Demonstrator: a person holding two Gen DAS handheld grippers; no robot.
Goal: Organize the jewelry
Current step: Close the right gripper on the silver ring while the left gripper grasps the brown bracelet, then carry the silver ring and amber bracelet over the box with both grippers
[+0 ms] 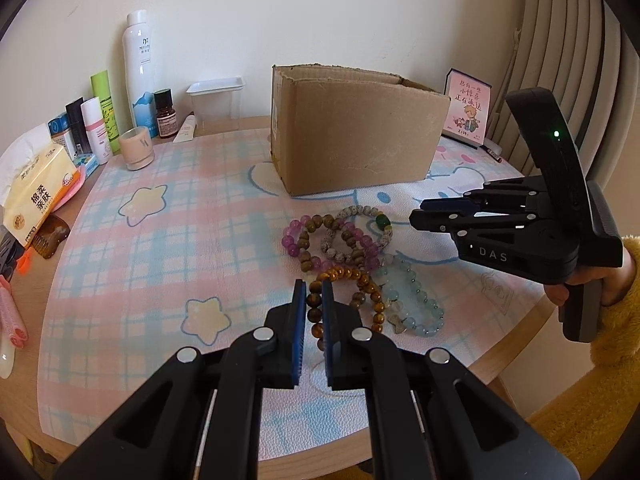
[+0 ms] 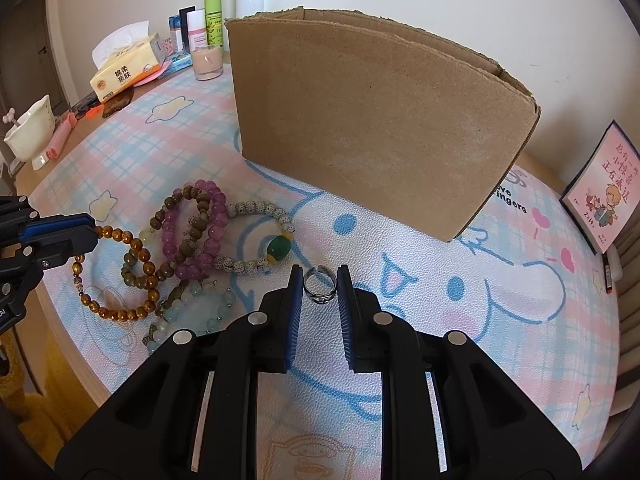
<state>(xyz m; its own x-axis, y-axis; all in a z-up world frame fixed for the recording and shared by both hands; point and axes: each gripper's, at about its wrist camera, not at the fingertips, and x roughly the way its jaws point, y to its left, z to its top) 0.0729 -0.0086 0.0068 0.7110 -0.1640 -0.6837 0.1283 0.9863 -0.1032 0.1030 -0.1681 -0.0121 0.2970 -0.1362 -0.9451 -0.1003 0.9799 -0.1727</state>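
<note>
In the left wrist view, the left gripper [image 1: 314,300] is seen low over the pile of bracelets on the patterned mat [image 1: 160,248], its blue pads narrowed around one strand of the amber bead bracelet [image 1: 344,300]. The beads lie between the pads and appear pinched, though contact on both sides cannot be fully confirmed. The bracelet is judged light and limp (an elastic string of hard, smooth beads), so it is best taken across a single strand, as here; the rest will dangle and may drag its tangled neighbours. The cardboard box [image 1: 352,136] stands beyond the pile.

In the right wrist view, the right gripper [image 2: 320,292] is held above the mat with a small silver ring [image 2: 319,286] set upright between its pad tips. The ring is held, it seems, by its outer edges; being stiff, tiny and slippery, it could be squeezed out easily. The cardboard box [image 2: 372,120] stands just ahead.
</note>
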